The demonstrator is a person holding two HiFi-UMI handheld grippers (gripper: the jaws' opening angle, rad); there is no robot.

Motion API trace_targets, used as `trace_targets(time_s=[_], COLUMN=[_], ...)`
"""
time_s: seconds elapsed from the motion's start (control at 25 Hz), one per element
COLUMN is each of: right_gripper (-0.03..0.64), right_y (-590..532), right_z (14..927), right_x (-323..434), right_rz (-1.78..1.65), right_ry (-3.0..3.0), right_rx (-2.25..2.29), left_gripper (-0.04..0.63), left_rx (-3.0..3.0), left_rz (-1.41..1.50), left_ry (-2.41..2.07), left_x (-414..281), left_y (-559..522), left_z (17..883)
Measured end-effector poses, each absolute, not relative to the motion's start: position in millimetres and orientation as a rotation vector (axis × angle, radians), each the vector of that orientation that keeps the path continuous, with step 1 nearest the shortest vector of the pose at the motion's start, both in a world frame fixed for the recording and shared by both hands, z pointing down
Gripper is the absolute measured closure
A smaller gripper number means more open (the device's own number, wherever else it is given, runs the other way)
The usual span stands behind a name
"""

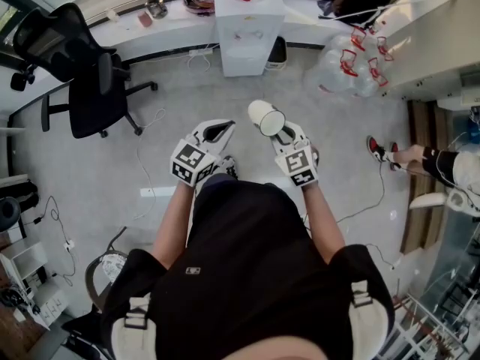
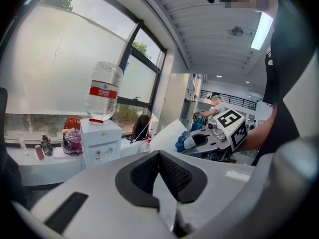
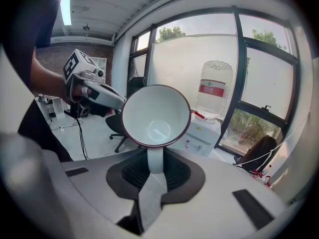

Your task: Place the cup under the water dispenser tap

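1. Right claw [image 3: 155, 167] grips the white cup [image 3: 155, 114] by its handle [image 3: 155, 158], mouth turned toward the claw.
2. Left claw [image 2: 163, 172] I see closed, nothing inside.
3. Cup hangs over the floor [image 1: 180, 96], well apart from the water dispenser [image 1: 247, 22].

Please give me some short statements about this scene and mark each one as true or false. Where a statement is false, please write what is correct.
1. The right gripper holds the white ceramic cup with a dark rim by its handle. True.
2. The cup stands under the tap of the white box-shaped water dispenser. False: it is held in the air, apart from the dispenser.
3. The left gripper carries a spoon. False: its jaws are together with nothing between them.
4. A clear plastic water bottle with a red label stands upside down on the dispenser. True.
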State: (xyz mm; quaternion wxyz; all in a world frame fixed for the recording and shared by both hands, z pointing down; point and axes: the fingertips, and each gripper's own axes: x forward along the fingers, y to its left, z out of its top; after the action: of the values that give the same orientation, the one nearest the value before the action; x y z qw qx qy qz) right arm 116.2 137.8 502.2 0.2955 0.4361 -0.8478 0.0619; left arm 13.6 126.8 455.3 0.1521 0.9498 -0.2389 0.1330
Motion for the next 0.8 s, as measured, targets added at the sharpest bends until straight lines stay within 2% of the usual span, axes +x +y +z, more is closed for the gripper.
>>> trace_targets(time_s=[0.8], right_gripper=[0.574], right_y=[101], right_z=[529], right_x=[54], right_rz=[0.153], right_ry=[-2.250], right_rx=[1.079], left_gripper=[0.597], left_rx=[2.704], left_rz=[0.360], left_ry=[-0.787], left_x=[-69], left_y=[88], left_z=[465])
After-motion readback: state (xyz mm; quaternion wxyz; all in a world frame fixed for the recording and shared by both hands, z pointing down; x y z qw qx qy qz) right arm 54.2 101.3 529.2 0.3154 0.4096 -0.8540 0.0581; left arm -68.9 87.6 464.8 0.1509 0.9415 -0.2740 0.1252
